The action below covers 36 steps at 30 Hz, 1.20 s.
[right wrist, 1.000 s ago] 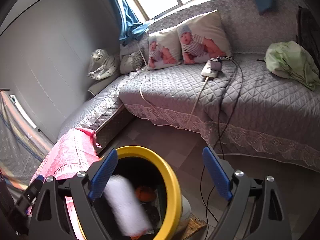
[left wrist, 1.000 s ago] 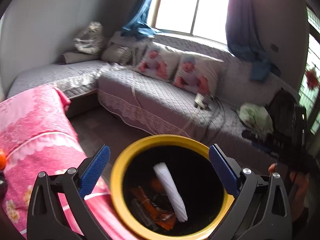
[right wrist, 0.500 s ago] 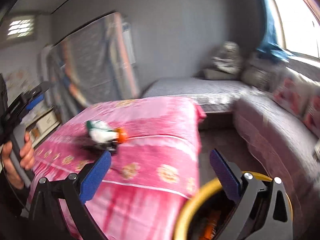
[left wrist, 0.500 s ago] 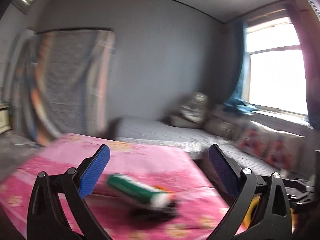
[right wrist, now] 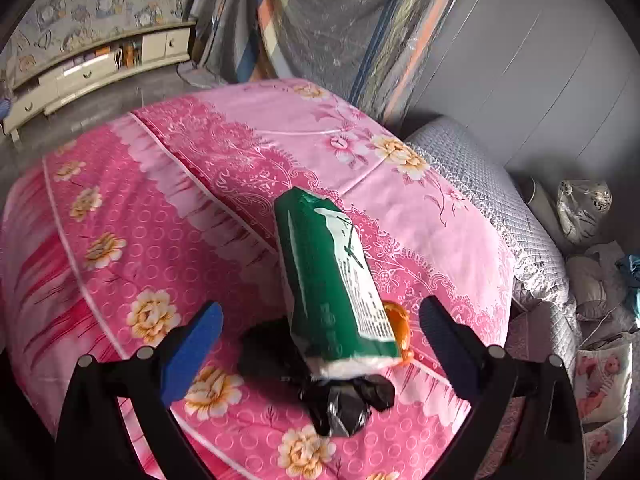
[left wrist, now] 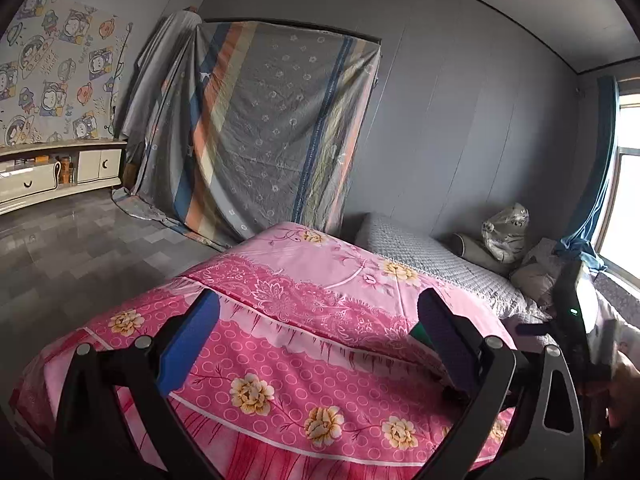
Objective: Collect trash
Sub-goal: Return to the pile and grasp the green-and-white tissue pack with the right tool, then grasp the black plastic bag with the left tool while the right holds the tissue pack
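Note:
A green and white package [right wrist: 334, 280] lies on the pink flowered cover [right wrist: 168, 216] of a table, on top of a crumpled black plastic bag [right wrist: 340, 396], with an orange piece [right wrist: 398, 324] beside it. My right gripper [right wrist: 318, 334] is open and empty, its blue pads on either side of the package's near end, just above it. My left gripper [left wrist: 316, 340] is open and empty above the pink cover [left wrist: 280, 360]. A green corner of the package [left wrist: 418, 334] peeks out behind the left gripper's right finger. The yellow bin is out of view.
A grey quilted sofa [right wrist: 532, 240] runs along the right, with cushions [left wrist: 504, 236] near the window. A tall frame draped with a striped sheet [left wrist: 256, 128] leans on the back wall. A low white cabinet [left wrist: 52, 172] stands at the left on the tiled floor.
Both grippers swung away from the yellow bin, where a white roll dropped in, and turned to the pink-covered table. The right gripper has closed in on the green package.

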### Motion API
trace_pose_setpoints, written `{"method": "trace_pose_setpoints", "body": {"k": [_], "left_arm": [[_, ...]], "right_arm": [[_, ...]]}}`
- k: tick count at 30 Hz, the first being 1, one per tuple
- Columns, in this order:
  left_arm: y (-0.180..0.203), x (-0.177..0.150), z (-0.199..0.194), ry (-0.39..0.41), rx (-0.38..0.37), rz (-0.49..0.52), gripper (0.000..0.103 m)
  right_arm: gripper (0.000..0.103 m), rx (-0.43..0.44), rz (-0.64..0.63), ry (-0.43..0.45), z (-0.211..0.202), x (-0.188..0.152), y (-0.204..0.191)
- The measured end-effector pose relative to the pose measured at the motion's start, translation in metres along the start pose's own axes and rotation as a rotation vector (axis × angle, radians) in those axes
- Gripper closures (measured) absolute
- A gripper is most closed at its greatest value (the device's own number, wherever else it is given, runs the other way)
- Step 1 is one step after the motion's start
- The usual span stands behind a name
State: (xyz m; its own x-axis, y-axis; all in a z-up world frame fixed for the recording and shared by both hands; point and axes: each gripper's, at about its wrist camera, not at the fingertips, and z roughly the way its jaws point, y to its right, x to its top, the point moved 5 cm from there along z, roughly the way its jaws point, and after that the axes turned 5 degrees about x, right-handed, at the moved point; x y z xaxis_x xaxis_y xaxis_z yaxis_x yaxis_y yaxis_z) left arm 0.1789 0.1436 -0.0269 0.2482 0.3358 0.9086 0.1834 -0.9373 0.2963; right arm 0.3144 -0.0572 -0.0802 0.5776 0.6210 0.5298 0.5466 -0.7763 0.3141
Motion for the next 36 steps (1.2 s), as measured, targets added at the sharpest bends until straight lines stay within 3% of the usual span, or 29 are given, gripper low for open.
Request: {"method": "trace_pose_setpoints", "body": {"k": [3, 8, 10, 11, 12, 14, 18, 24, 29, 36], "left_arm": [[0.000, -0.007, 0.007, -0.024, -0.021, 0.017, 0.008], [0.000, -0.019, 0.019, -0.090, -0.037, 0.050, 0.008], [0.001, -0.025, 0.025, -0.112, -0.034, 0.070, 0.008], [0.001, -0.028, 0.027, -0.121, -0.032, 0.082, 0.008], [0.003, -0.030, 0.029, -0.128, -0.029, 0.091, 0.008], [0.004, -0.032, 0.032, -0.143, -0.026, 0.104, 0.008], [0.012, -0.038, 0.038, -0.161, -0.031, 0.133, 0.008], [0.042, -0.051, 0.042, -0.184, -0.119, 0.219, 0.008], [0.088, -0.070, 0.044, -0.215, -0.273, 0.365, 0.008], [0.162, -0.109, 0.052, -0.303, -0.454, 0.608, 0.008]], "right_arm": [[0.008, -0.012, 0.009, -0.097, 0.037, 0.016, -0.002], [0.008, -0.129, -0.022, -0.199, 0.084, 0.025, -0.004], [0.025, -0.092, 0.022, -0.240, 0.098, 0.024, 0.001], [0.051, -0.074, 0.035, -0.260, 0.104, 0.024, 0.002], [0.061, -0.077, 0.055, -0.283, 0.108, 0.021, 0.006], [0.072, -0.075, 0.081, -0.273, 0.109, 0.020, 0.010], [0.081, 0.033, 0.158, -0.204, 0.084, 0.020, 0.020], [0.081, 0.166, 0.257, -0.014, 0.000, 0.015, 0.044], [0.081, 0.237, 0.372, 0.155, -0.075, -0.009, 0.079], [0.081, 0.280, 0.505, 0.264, -0.128, -0.073, 0.106]]}}
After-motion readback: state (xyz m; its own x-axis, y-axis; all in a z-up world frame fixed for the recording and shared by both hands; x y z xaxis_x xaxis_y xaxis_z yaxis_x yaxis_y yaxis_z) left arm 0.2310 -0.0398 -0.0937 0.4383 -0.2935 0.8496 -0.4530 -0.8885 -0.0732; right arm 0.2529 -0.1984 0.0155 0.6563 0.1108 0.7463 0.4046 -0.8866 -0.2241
